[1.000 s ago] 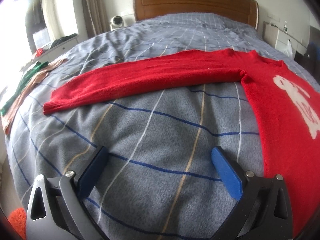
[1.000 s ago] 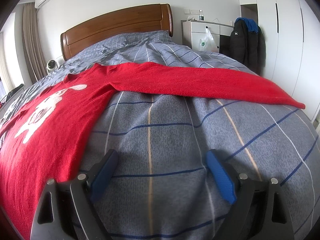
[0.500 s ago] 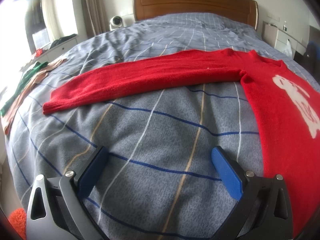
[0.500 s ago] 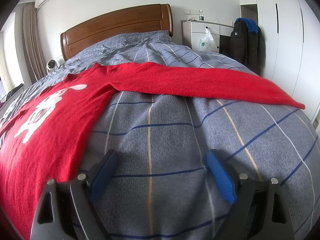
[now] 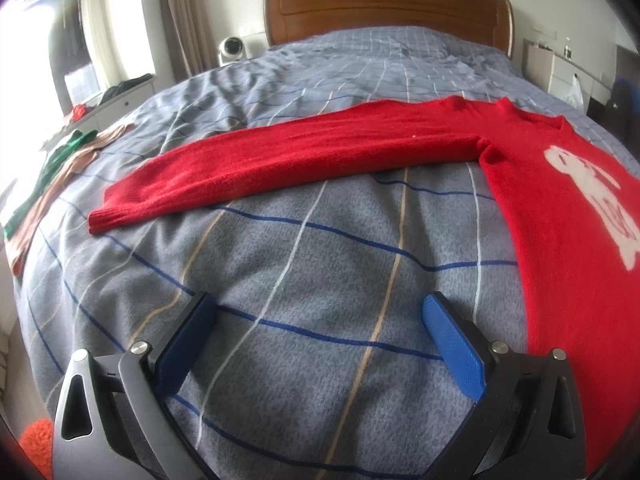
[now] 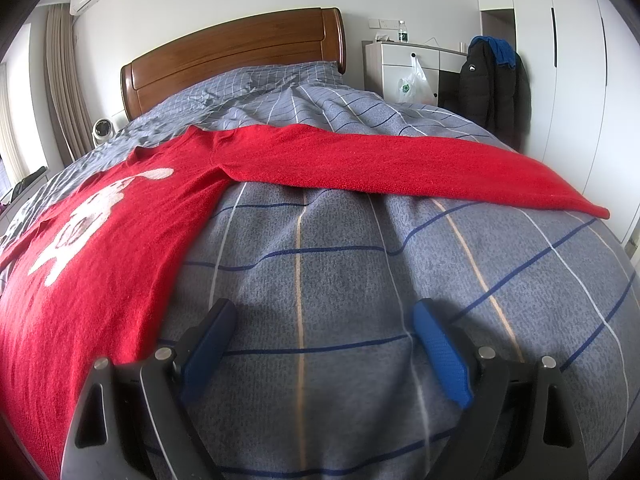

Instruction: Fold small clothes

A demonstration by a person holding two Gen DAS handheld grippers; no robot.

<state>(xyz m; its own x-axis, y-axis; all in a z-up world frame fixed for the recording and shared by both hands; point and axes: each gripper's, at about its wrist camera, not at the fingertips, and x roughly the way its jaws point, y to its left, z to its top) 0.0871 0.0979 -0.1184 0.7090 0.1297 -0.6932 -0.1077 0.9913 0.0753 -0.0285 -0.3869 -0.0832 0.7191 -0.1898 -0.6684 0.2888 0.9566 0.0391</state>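
Observation:
A red sweater (image 5: pixel 560 216) with a white figure on its front lies flat on the grey checked bed, both sleeves stretched out sideways. In the left wrist view its left sleeve (image 5: pixel 280 160) runs out to a cuff at the left. In the right wrist view the sweater body (image 6: pixel 100 240) is at the left and the right sleeve (image 6: pixel 400 168) reaches toward the bed's right edge. My left gripper (image 5: pixel 318 314) is open and empty over bare bedding below the left sleeve. My right gripper (image 6: pixel 324 320) is open and empty over bare bedding below the right sleeve.
Green and tan clothes (image 5: pixel 52 168) lie at the bed's left edge. A wooden headboard (image 5: pixel 384 8) is at the far end. A white cabinet (image 6: pixel 408 68) and a hanging black jacket (image 6: pixel 492 84) stand right of the bed. A small fan (image 5: pixel 231 49) sits by the curtain.

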